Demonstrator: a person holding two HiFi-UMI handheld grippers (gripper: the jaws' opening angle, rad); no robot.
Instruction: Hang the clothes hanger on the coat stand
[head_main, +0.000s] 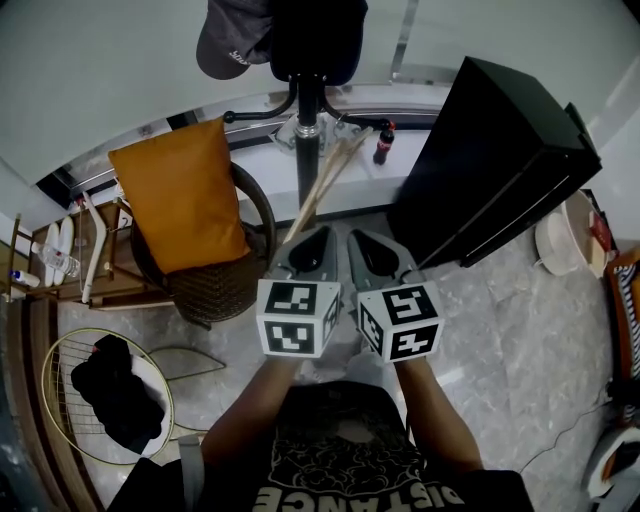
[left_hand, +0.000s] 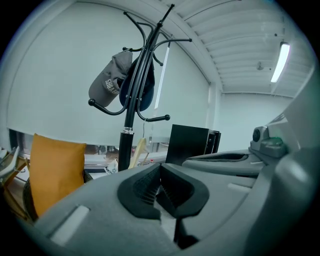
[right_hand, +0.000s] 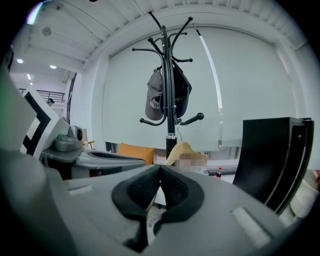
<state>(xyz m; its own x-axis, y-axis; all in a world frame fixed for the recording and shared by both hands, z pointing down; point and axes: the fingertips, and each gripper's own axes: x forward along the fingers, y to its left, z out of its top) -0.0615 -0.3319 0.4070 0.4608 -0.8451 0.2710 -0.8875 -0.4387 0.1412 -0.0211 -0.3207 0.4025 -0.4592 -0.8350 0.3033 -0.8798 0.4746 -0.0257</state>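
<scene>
Both claws are pinched shut and empty, left gripper beside right gripper, aimed at the coat stand. The wooden hanger leans low against its pole. Best to open 1 claw first and take it near the hook. Mind the cap already hanging, the orange cushion left, the black cabinet crowding right.

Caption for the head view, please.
Left gripper and right gripper, both shut, face the coat stand; hanger beside it.
</scene>
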